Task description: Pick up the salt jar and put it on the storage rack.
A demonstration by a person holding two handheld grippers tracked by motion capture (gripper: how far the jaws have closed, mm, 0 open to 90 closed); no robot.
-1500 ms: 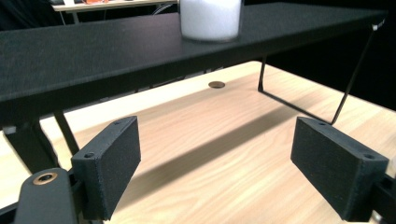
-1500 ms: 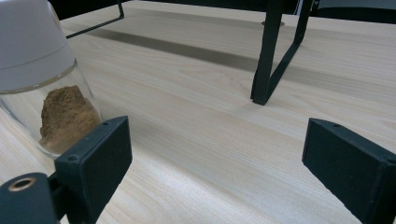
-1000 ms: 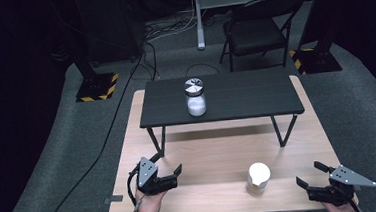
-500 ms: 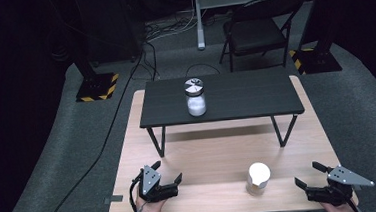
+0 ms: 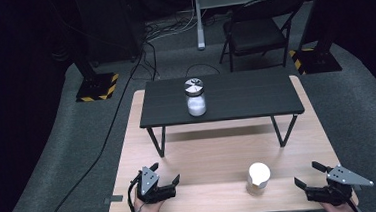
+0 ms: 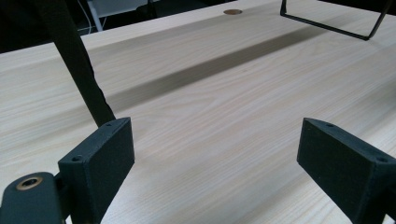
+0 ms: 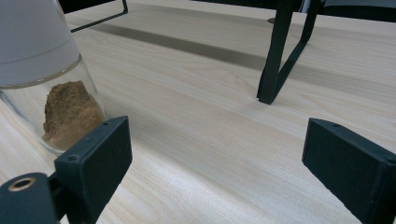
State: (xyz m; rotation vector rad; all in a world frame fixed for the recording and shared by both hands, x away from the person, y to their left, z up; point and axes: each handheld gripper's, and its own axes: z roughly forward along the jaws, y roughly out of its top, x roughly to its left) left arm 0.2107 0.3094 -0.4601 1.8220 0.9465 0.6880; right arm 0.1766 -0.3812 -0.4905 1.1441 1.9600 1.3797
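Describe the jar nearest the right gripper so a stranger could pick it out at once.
Start at the light wooden table and look in front of the low black stand, toward the near edge. There stands a clear glass jar with a white lid and a brown lump inside. The other jar sits up on the stand and holds white contents under a metal lid.

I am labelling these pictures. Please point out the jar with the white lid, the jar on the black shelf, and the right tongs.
Jar with white lid [image 5: 258,177], high view, lid.
Jar on shelf [image 5: 195,98], high view, body.
Right tongs [image 5: 310,174], high view, between tips.
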